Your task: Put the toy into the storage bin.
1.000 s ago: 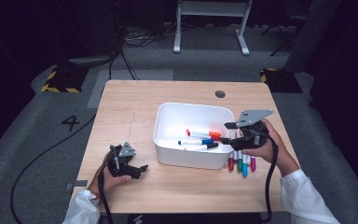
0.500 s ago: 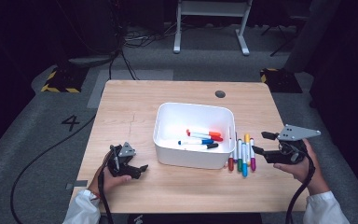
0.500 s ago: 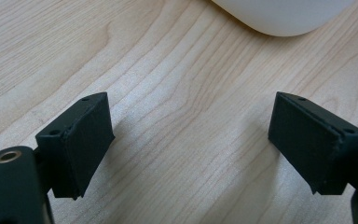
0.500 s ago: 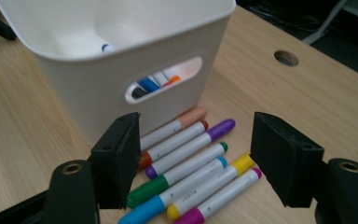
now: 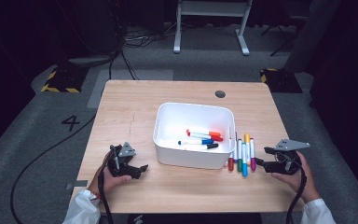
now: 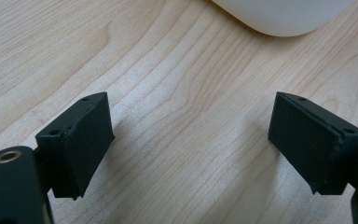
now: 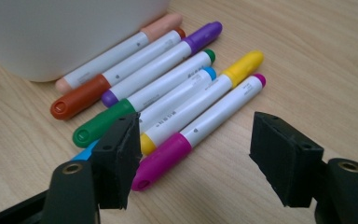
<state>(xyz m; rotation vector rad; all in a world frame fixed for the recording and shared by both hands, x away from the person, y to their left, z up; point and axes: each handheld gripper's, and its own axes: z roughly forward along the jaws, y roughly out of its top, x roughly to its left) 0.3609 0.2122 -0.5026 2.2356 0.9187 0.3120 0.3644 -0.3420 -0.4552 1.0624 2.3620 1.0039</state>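
Near the desk's (image 5: pixel 121 112) right edge, the right gripper (image 5: pixel 260 163) sits low beside a row of markers (image 5: pixel 242 156) lying side by side against the outer right wall of the white bin (image 5: pixel 168 135); its jaws, which have just been opening, stand apart with nothing clamped. From the right gripper view, its near jaw covers the ends of the blue marker (image 7: pixel 186 93) and yellow marker (image 7: pixel 228 77), while the magenta marker (image 7: pixel 200 130) lies closest to the gap. More markers rest inside the bin, their far ends hard to make out. By the desk's front-left corner, the left gripper (image 5: pixel 142 168) rests with jaws spread over bare wood; the bin's corner (image 6: pixel 284 18) is cut off at the top of its view.
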